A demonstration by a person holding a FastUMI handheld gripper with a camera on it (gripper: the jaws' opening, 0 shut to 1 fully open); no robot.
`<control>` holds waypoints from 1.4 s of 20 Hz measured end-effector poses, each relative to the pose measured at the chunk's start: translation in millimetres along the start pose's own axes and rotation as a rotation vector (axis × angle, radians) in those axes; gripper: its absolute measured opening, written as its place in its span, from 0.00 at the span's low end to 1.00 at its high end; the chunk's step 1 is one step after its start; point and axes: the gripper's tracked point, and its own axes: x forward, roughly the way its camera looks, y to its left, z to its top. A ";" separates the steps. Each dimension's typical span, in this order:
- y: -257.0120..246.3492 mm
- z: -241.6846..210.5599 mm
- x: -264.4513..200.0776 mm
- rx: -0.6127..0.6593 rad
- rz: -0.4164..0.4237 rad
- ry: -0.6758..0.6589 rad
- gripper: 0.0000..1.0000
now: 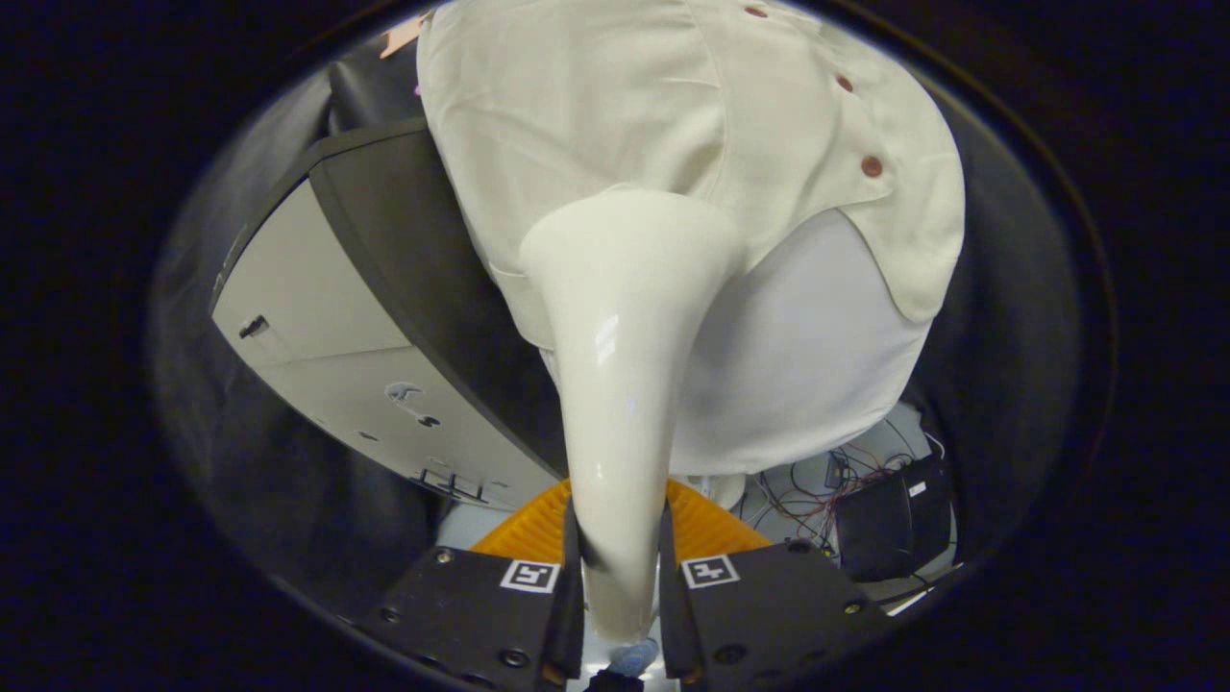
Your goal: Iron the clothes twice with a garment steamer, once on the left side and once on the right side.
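Beside shirt (615,106): cabinet (317,317), cables (817,481).

The steamer (625,365) head's face is hidden against the shirt (596,106), whose collar and upper part are cut off.

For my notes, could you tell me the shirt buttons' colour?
Reddish-brown buttons, gripper view.

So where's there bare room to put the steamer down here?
Little room. The gripper is shut on the steamer, against the shirt. The cabinet top beside the shirt looks bare. Below, cables and a black box crowd it.
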 end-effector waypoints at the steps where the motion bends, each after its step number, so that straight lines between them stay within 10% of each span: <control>1: -0.4 0.9 -5.3 -0.001 0.007 0.002 0.31; 17: 16.0 176.7 -206.2 -0.146 0.082 -0.294 0.29; 28: -67.0 317.0 -261.4 -0.078 -0.005 -0.410 0.28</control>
